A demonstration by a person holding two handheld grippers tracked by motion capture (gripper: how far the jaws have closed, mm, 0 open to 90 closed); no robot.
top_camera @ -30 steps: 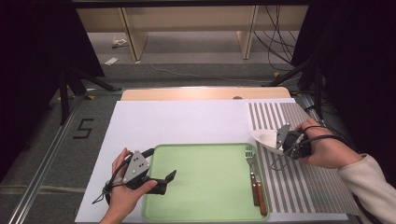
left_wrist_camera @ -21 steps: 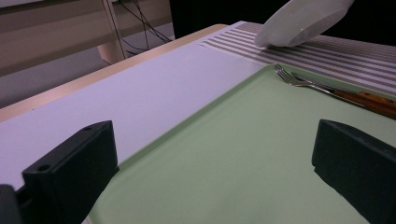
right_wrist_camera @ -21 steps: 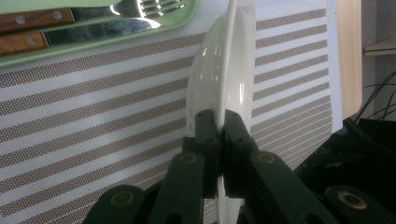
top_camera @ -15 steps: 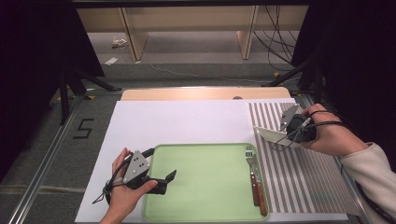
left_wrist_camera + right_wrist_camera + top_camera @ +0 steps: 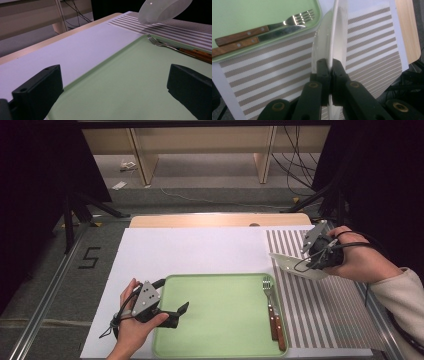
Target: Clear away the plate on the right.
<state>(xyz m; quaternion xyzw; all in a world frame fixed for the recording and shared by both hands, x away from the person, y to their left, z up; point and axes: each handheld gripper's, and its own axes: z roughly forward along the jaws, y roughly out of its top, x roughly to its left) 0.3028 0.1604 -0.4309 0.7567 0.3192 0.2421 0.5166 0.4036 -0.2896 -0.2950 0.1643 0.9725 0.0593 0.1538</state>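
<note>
High view: the right gripper (image 5: 311, 259) is pinching the rim of a white plate (image 5: 292, 265), holding it tilted in the air above the striped mat (image 5: 325, 305), just beside the green tray (image 5: 220, 320). Right gripper view: both pads are pressing the plate (image 5: 331, 42) edge-on. A fork (image 5: 268, 300) and knife (image 5: 278, 325) are lying along the tray's right side. The left gripper (image 5: 177, 312) is resting with jaws spread over the tray's left edge. Judged progress: cutlery placed, plate lifted; setting it down on the tray is remaining.
</note>
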